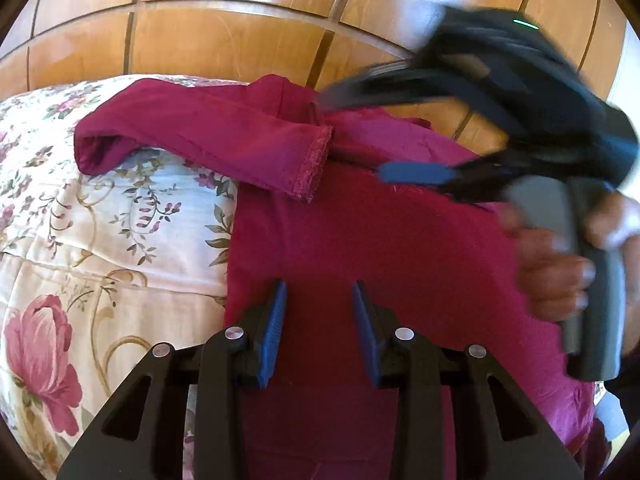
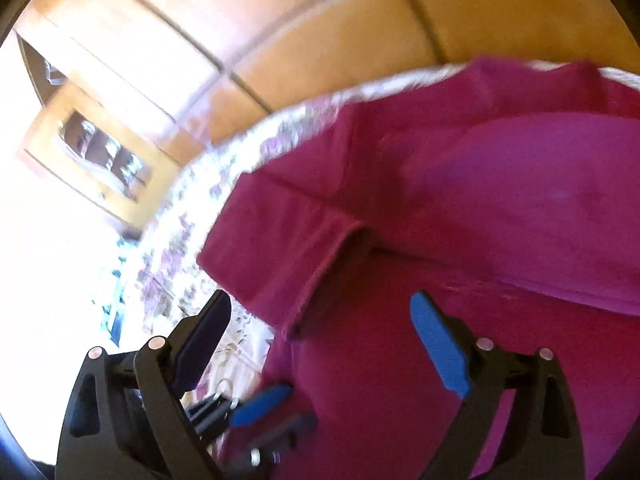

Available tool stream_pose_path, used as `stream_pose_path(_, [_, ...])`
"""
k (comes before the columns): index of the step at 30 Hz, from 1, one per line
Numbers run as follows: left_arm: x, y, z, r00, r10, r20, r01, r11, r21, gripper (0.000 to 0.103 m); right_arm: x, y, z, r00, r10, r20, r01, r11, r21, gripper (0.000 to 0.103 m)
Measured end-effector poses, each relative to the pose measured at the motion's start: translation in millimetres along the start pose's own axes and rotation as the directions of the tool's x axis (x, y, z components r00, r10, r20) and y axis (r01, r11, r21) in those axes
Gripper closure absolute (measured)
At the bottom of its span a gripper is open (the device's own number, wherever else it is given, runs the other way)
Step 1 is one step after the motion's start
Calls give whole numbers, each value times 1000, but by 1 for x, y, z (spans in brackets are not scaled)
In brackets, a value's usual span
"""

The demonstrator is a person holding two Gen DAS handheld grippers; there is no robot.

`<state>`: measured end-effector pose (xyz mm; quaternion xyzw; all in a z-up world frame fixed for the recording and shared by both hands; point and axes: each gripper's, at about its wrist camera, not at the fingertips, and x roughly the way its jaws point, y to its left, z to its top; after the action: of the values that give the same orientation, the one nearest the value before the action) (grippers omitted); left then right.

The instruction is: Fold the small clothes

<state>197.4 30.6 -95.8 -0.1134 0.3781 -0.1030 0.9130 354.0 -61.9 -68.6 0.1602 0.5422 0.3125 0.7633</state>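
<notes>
Nearest, the left gripper (image 1: 320, 328), black with blue pads, hangs over the dark-pink cotton garment (image 1: 360, 232); its jaws stand partly apart, with cloth below them but nothing pinched. The garment lies spread on a cream quilt printed with pink flowers (image 1: 80, 240), one hemmed sleeve (image 1: 224, 144) folded across its body. Farther right, a hand (image 1: 556, 276) grips the grey handle of the right gripper (image 2: 320, 340), motion-blurred, jaws wide and empty above the cloth. Beyond, a glossy panelled wooden headboard (image 1: 224, 40).
</notes>
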Motion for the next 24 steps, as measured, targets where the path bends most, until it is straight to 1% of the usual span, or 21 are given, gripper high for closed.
stream_pose_path(1, [0, -1, -2, 1000, 1, 2, -1, 1000, 3, 70, 9, 0, 3, 1000, -3, -16, 3, 1000, 12, 28])
stream_pose_path(2, [0, -1, -3, 1000, 0, 5, 0, 1000, 4, 70, 15, 0, 6, 1000, -26, -15, 26, 1000, 17, 37])
stream_pose_path(3, [-1, -2, -5, 1000, -5, 6, 5, 1000, 1, 70, 17, 3, 9, 999, -50, -8, 50, 999, 10, 66])
stream_pose_path(4, [-2, -1, -6, 1000, -11, 7, 11, 1000, -4, 70, 15, 9, 14, 998, -66, 1, 66, 998, -7, 98])
stream_pose_path(5, [-2, 0, -7, 1000, -18, 9, 18, 1000, -10, 70, 10, 16, 16, 996, -83, 22, 84, 996, -27, 98])
stream_pose_path(7, [-3, 2, -8, 1000, -29, 11, 30, 999, -19, 70, -12, 39, 19, 989, -113, 95, 123, 986, -110, 98])
stream_pose_path(10, [-2, 4, -8, 999, -33, 11, 33, 999, -21, 70, -59, 69, 25, 969, -108, 222, 153, 968, -198, 99])
stream_pose_path(12, [-2, 4, -8, 999, -32, 11, 32, 999, -21, 70, -93, 78, 33, 948, -106, 300, 177, 960, -219, 99])
stream_pose_path(13, [-2, 4, -9, 999, -31, 11, 31, 999, -20, 70, -114, 80, 38, 933, -104, 343, 187, 958, -219, 99])
stream_pose_path(15, [-2, 4, -9, 1000, -30, 11, 30, 999, -19, 70, -147, 78, 40, 909, -109, 402, 209, 954, -215, 99])
stream_pose_path(16, [-2, 6, -9, 1000, -29, 10, 30, 999, -19, 70, -169, 74, 40, 886, -133, 444, 246, 947, -208, 99])
stream_pose_path(18, [-3, 6, -10, 1000, -27, 10, 27, 999, -17, 70, -190, 61, 40, 859, -175, 480, 291, 940, -177, 99])
stream_pose_path(19, [-3, 6, -9, 1000, -26, 10, 27, 1000, -17, 70, -201, 48, 40, 848, -203, 490, 309, 940, -145, 99])
stream_pose_path(21, [-2, 4, -9, 1000, -21, 9, 21, 1000, -12, 70, -213, 21, 39, 827, -265, 496, 349, 933, -83, 99])
stream_pose_path(22, [-2, 1, -8, 1000, -20, 7, 20, 1000, -9, 70, -218, -2, 37, 816, -312, 487, 374, 927, -31, 99])
stream_pose_path(23, [-2, 0, -8, 1000, -16, 7, 16, 1000, -6, 70, -220, -14, 36, 810, -337, 479, 385, 923, -2, 99])
stream_pose_path(24, [-2, -1, -8, 1000, -13, 6, 13, 1000, -3, 70, -220, -36, 33, 800, -382, 462, 409, 911, 44, 99])
